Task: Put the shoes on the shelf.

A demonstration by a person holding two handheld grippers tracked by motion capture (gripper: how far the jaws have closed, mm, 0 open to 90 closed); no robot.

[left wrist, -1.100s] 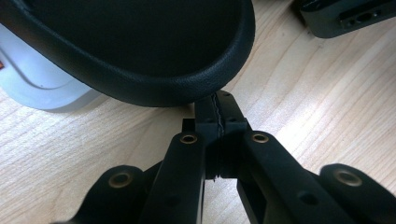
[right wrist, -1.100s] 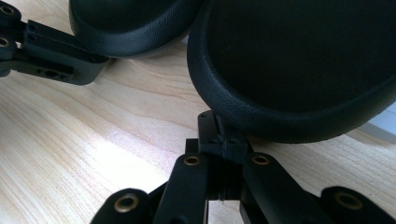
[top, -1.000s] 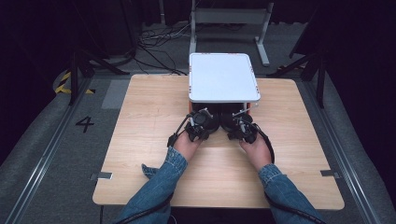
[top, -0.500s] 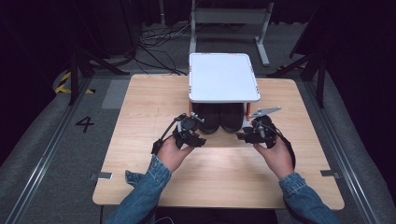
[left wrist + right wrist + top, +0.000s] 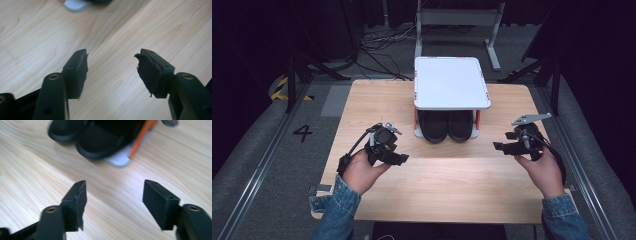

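Mostly hidden beneath the white rack [image 5: 451,82], black shoes [image 5: 447,127] show toes.

A pale wooden tabletop [image 5: 452,190] with a light grain carries a small white shelf stand [image 5: 451,82] at its far middle, set on orange legs. Under the stand's top, a pair of black shoes [image 5: 447,125] stands side by side directly on the wood, toes toward the near edge. The near half of the tabletop is bare wood on both left and right.
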